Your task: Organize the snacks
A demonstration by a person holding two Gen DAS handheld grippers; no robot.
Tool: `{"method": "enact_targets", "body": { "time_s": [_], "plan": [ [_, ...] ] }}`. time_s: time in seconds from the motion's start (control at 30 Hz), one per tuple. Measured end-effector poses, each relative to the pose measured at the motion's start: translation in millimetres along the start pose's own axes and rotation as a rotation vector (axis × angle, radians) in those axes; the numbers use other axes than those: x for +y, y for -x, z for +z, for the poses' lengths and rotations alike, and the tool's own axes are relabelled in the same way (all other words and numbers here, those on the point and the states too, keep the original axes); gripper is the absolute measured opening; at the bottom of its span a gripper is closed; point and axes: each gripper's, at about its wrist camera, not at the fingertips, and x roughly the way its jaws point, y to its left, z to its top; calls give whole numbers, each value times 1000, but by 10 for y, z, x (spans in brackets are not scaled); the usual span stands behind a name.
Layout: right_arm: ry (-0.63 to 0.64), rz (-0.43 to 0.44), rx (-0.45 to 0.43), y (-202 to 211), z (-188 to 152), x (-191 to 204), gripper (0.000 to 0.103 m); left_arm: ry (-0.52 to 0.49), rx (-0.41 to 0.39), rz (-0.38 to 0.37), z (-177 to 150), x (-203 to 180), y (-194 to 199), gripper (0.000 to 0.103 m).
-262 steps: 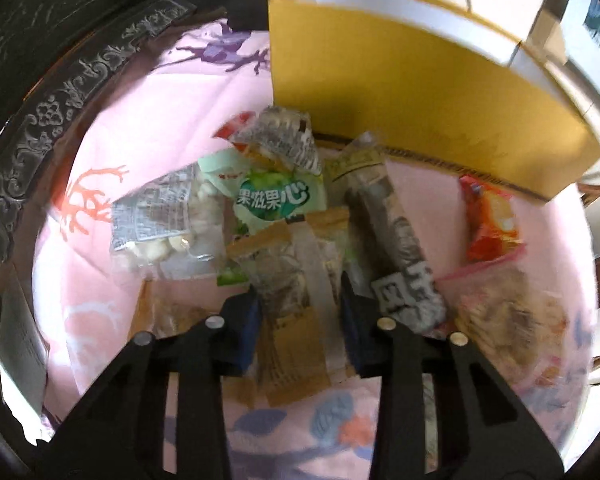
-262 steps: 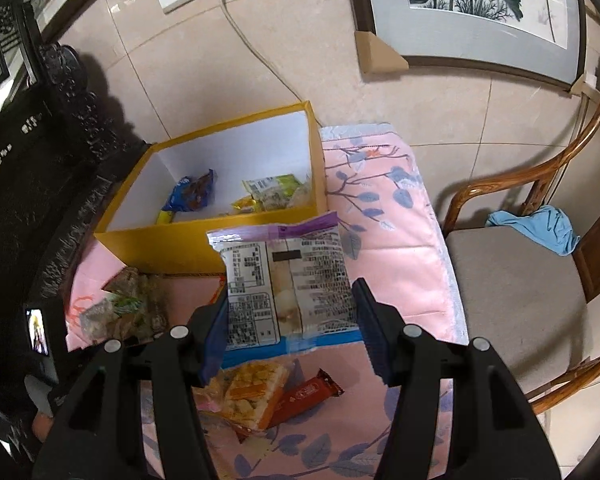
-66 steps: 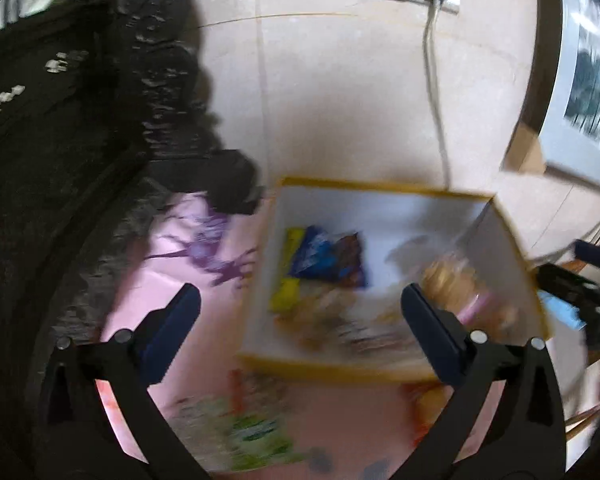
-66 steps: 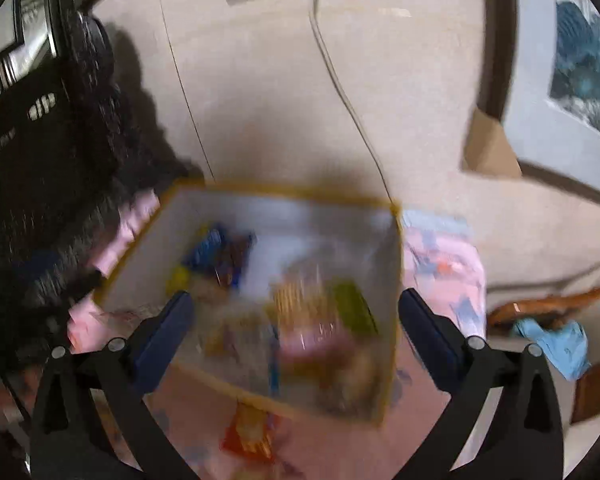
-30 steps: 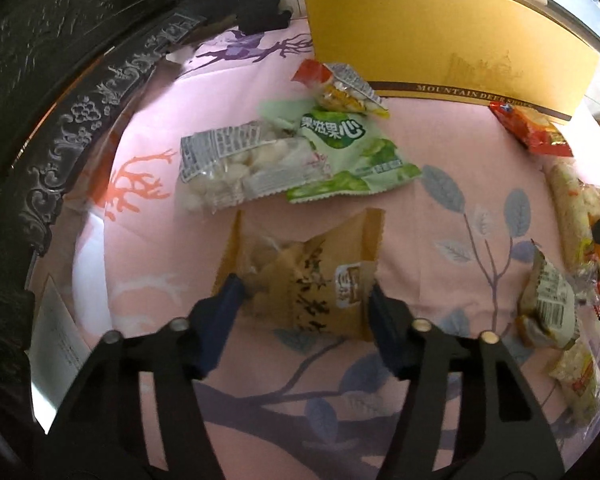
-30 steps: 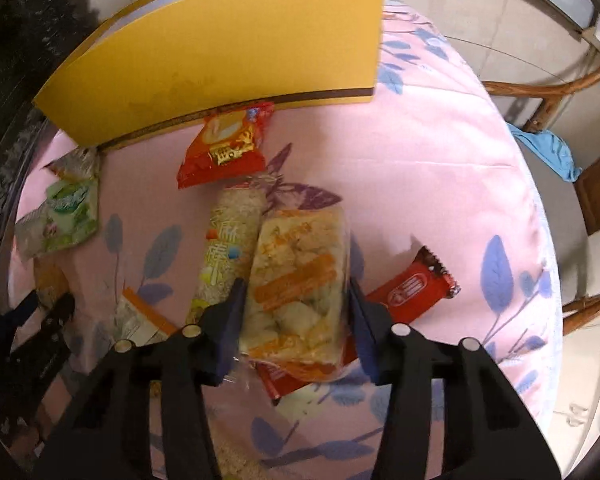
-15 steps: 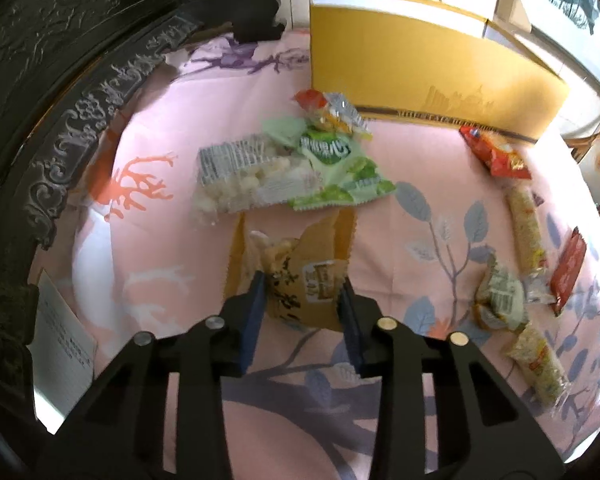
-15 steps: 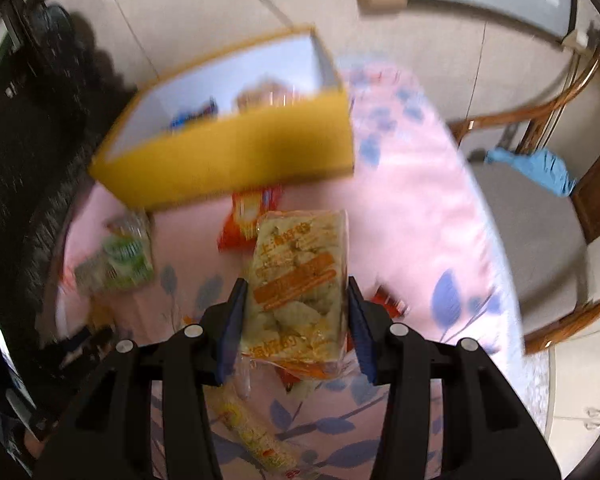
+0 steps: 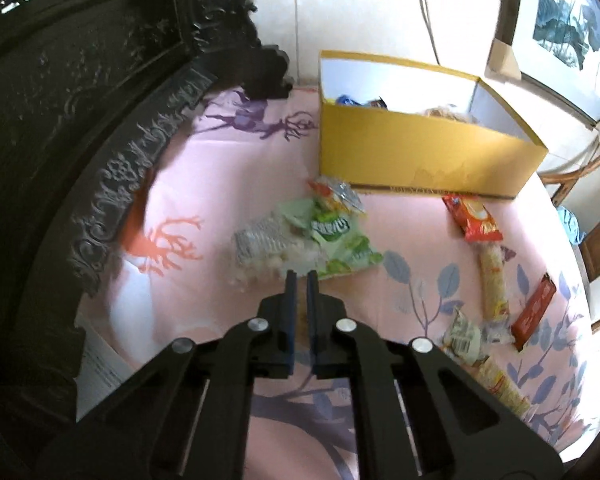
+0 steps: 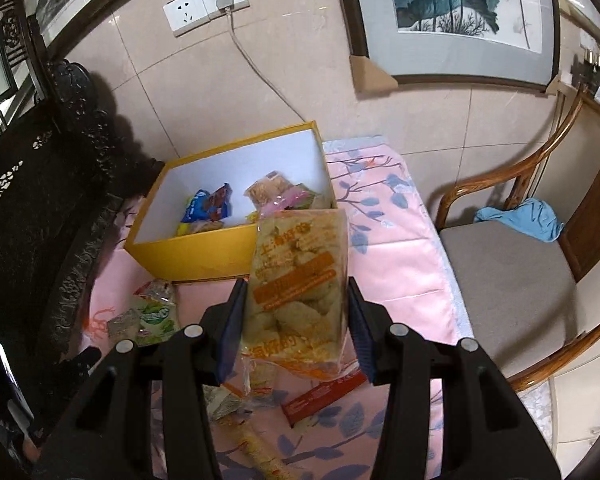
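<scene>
The right gripper (image 10: pixel 296 320) grasps a clear packet of fried snacks (image 10: pixel 296 284) upright, raised before the yellow box (image 10: pixel 204 258), apparently for depositing inside. The left gripper (image 9: pixel 301 280) is clenched empty above the pink cloth (image 9: pixel 228 160).

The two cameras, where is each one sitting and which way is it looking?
Left wrist: sits on the left gripper, looking down along its shut, empty jaws at loose snacks on the pink cloth.
Right wrist: sits on the right gripper, facing the wall over the yellow box, its jaws clamping a snack bag.
Shared: both see the yellow box, the cloth and the green packet.
</scene>
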Motion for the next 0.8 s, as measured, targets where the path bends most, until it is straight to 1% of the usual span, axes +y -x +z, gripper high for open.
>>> {"method": "enact_targets", "body": {
  "time_s": [0.07, 0.13, 0.17, 0.2, 0.23, 0.27, 0.3, 0.33, 0.37, 0.4, 0.43, 0.47, 0.5, 0.53, 0.57, 0.6, 0.63, 0.7, 0.8],
  "plan": [
    [4, 9, -1, 3, -18, 26, 48, 3, -7, -4, 13, 43, 45, 3],
    [6, 24, 2, 14, -29, 36, 48, 5, -4, 7, 3, 88, 65, 3],
    [10, 28, 0, 18, -29, 48, 48, 6, 1, 11, -9, 114, 50, 3],
    [14, 29, -1, 14, -31, 58, 48, 2, 18, 10, -23, 123, 23, 5],
    [13, 33, 1, 13, -28, 58, 48, -3, 35, 10, -47, 116, -10, 20],
    [11, 37, 1, 10, -30, 59, 48, -29, 47, -15, -103, 51, -41, 29],
    [6, 42, 4, 10, -31, 56, 48, -51, 40, -23, -147, 1, -45, 45],
    [-6, 57, 11, 14, -29, 48, 48, -101, 27, -14, -220, -123, -68, 61],
    [-17, 76, 14, 23, -23, 43, 48, -147, 37, -6, -281, -250, -132, 64],
    [-15, 80, 8, 39, -16, 54, 48, -164, 51, -14, -315, -309, -185, 64],
    [-7, 76, 2, 55, -13, 72, 48, -172, 74, -26, -350, -384, -279, 64],
    [4, 74, -9, 80, -6, 96, 48, -158, 91, -28, -377, -424, -387, 65],
    [9, 78, -13, 98, 0, 110, 48, -140, 116, -22, -393, -436, -496, 73],
    [9, 87, -14, 114, 9, 119, 48, -118, 145, -12, -402, -442, -614, 87],
    [9, 89, -14, 126, 12, 124, 48, -95, 172, 5, -431, -419, -752, 91],
    [9, 88, -13, 134, 17, 125, 48, -82, 171, 20, -449, -401, -821, 92],
    [10, 88, -12, 142, 24, 126, 48, -80, 172, 15, -463, -389, -861, 96],
    [13, 85, -16, 160, 35, 121, 48, -86, 168, 3, -495, -385, -898, 99],
    [7, 85, -17, 147, 49, 120, 48, -134, 150, 7, -548, -465, -946, 100]
  ]
}}
